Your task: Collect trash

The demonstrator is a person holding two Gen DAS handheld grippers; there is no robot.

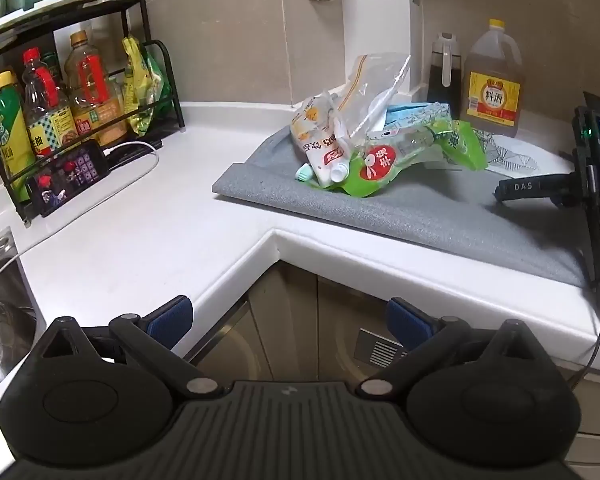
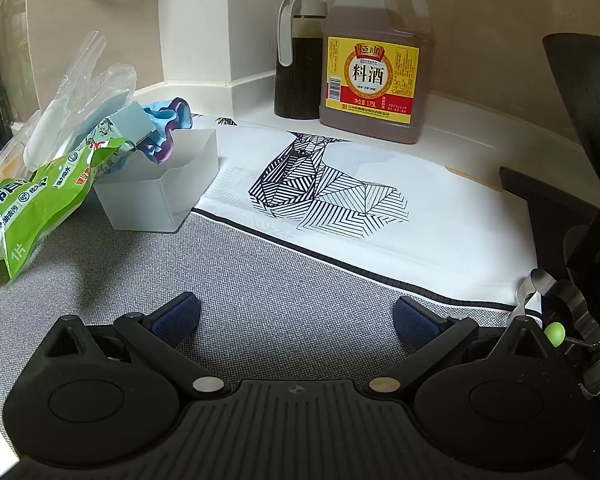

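Observation:
A heap of trash lies on a grey mat [image 1: 380,216]: a green wrapper [image 1: 384,168], a white pouch with red print [image 1: 320,148] and a clear plastic bag [image 1: 372,84]. In the right wrist view the green wrapper [image 2: 40,200] and clear bag [image 2: 76,92] lean against a translucent white box [image 2: 156,184] holding crumpled blue and purple packaging [image 2: 168,124]. My left gripper [image 1: 288,316] is open and empty, out over the counter's inner corner, well short of the heap. My right gripper [image 2: 296,316] is open and empty, low over the mat, right of the heap; it also shows in the left wrist view [image 1: 540,192].
A black rack [image 1: 76,92] with bottles and a phone [image 1: 68,176] with its cable stand at the left. A sink [image 1: 0,300] is at the far left. A cooking-wine jug [image 2: 374,64], a dark sauce bottle [image 2: 298,56] and a white printed mat [image 2: 360,208] are behind.

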